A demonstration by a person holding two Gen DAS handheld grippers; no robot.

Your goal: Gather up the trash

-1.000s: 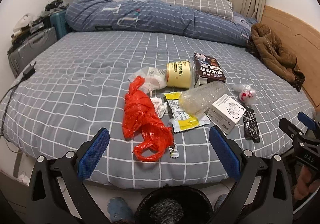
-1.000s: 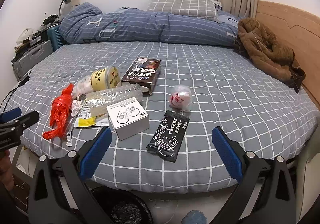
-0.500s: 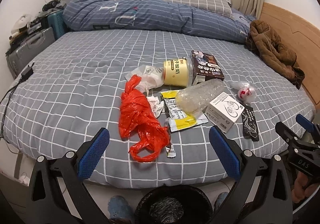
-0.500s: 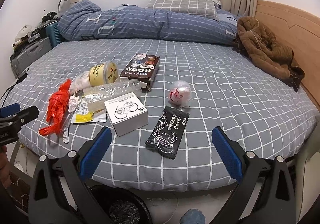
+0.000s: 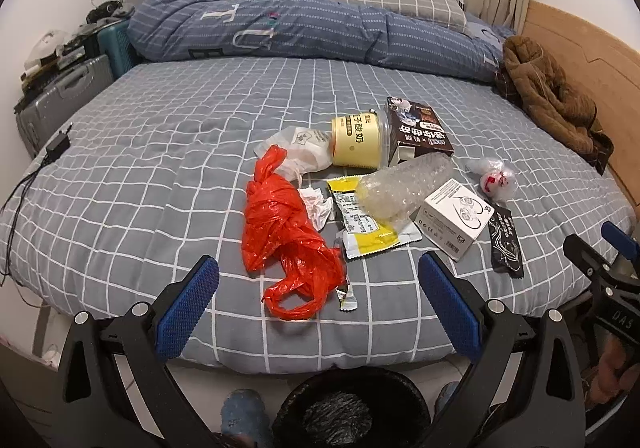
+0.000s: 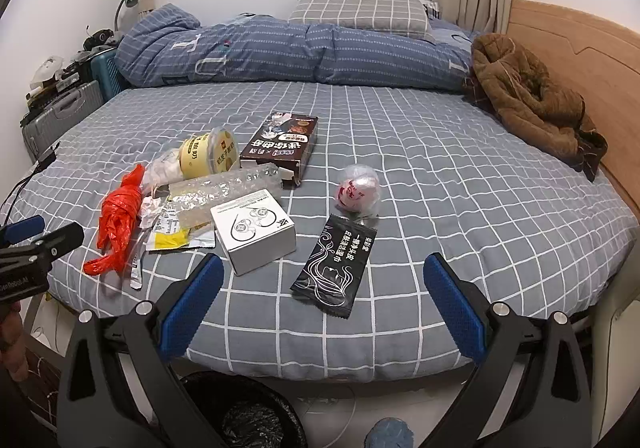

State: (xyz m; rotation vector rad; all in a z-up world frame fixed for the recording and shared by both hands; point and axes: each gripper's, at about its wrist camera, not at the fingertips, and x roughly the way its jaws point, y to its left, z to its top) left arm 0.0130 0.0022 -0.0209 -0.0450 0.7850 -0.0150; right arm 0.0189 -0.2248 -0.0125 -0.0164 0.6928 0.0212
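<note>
Edged nearer the bed (image 5: 120, 167); both tongs spread, empty. Red bag (image 5: 286, 232): light, soft, slippery; pinch near loop.

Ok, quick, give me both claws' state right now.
Left claw: open, empty, above the bed edge near the red plastic bag.
Right claw: open, empty, near the black sachet.

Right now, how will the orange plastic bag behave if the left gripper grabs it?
The orange plastic bag is crumpled thin film, so probably floppy and very light. It looks knotted, so it should lift as one clump. A small wrapper at its edge may drag along.
</note>
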